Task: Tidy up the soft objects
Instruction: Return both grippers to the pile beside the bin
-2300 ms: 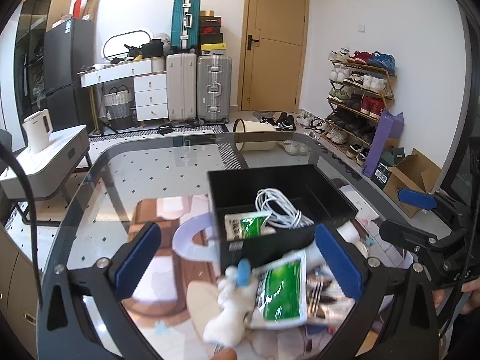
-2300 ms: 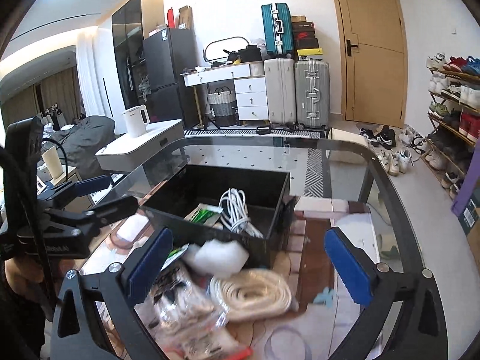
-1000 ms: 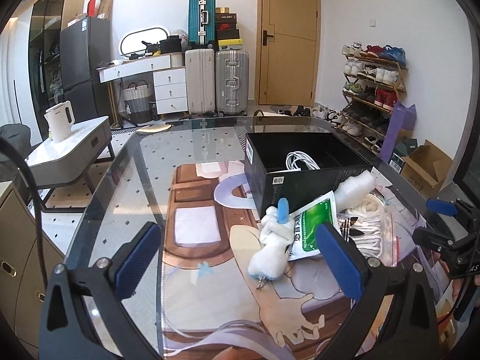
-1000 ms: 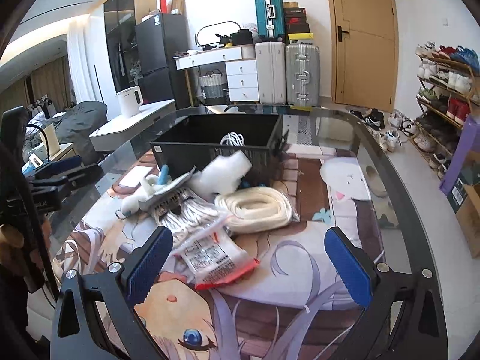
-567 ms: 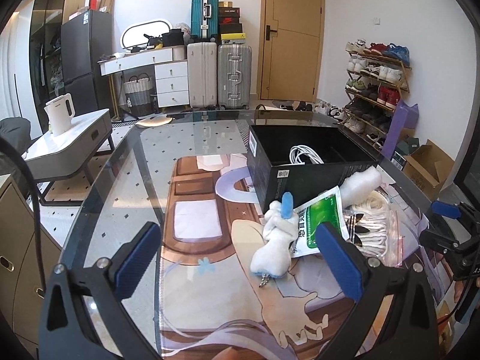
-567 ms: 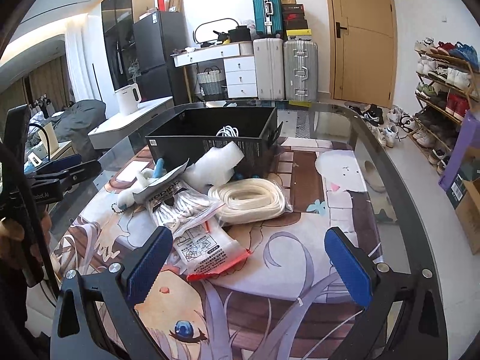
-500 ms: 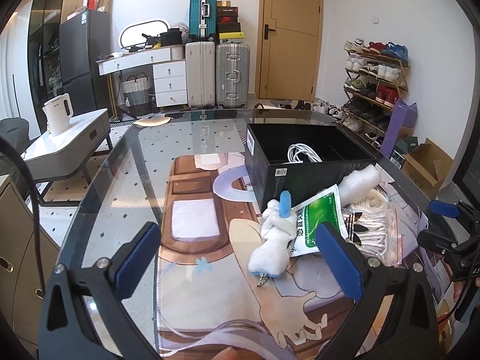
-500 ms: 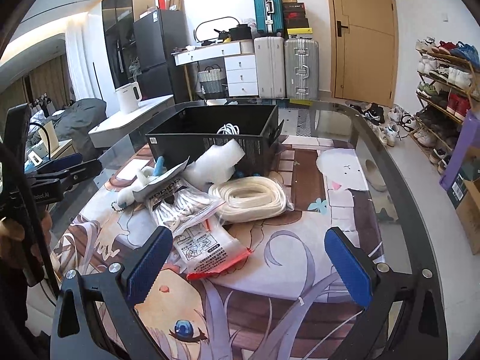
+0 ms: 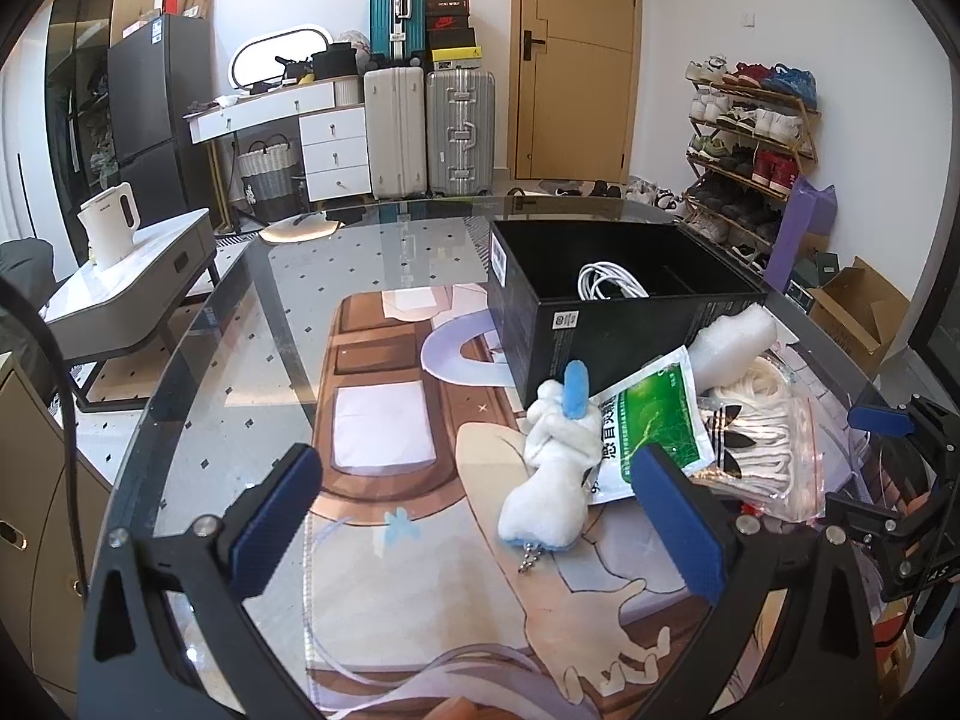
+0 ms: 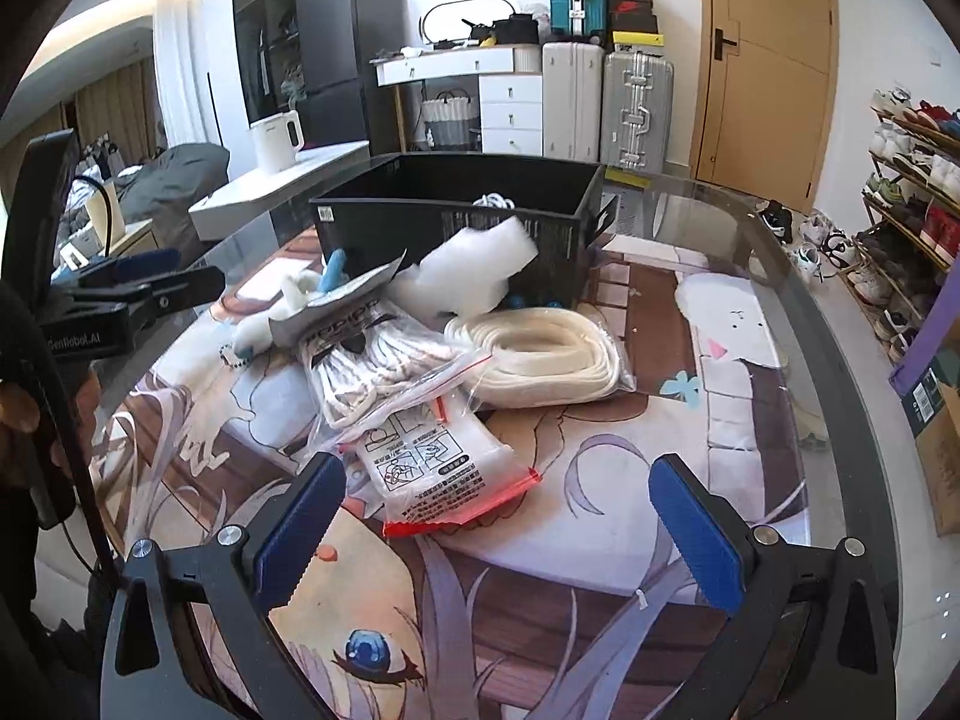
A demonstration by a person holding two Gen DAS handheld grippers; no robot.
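**Six soft items outside the box, both tools empty**

Two handheld grippers, both spread wide and holding nothing. The left gripper [image 9: 480, 516] hovers low over the glass-topped table with its printed cartoon mat [image 9: 384, 438]; the right gripper [image 10: 498, 531] hangs over the near edge of the pile.

Item 1: black rectangular cardboard box [image 9: 612, 306], open-topped, set on the mat behind the pile. It holds a coil of white cable [image 9: 609, 285].

Item 2: small white plush toy with a blue ear and a short metal chain [image 9: 555, 474], lying just ahead of the left gripper and nearer its right finger.

Item 3: green-and-white foil sachet [image 9: 651, 420], leaning on the plush.

Item 4: white foam sheet roll [image 10: 474, 273], propped against the box's front wall.

Item 5: clear zip bag of white cord with a black logo [image 10: 384, 360], under the sachet.

Item 6: bagged coil of thick cream rope [image 10: 540, 354], beside the foam roll.

Item 7: flat clear packet with a red edge and printed diagrams [image 10: 441, 474], nearest the right gripper.

Handling note, as I judge it: the plush looks the likeliest pick for the left tool. Centre it between the fingers first, close across its body rather than the ear or chain, and lift straight so the leaning sachet slides off rather than dragging. Soft goods squash, so a firm squeeze is safe.
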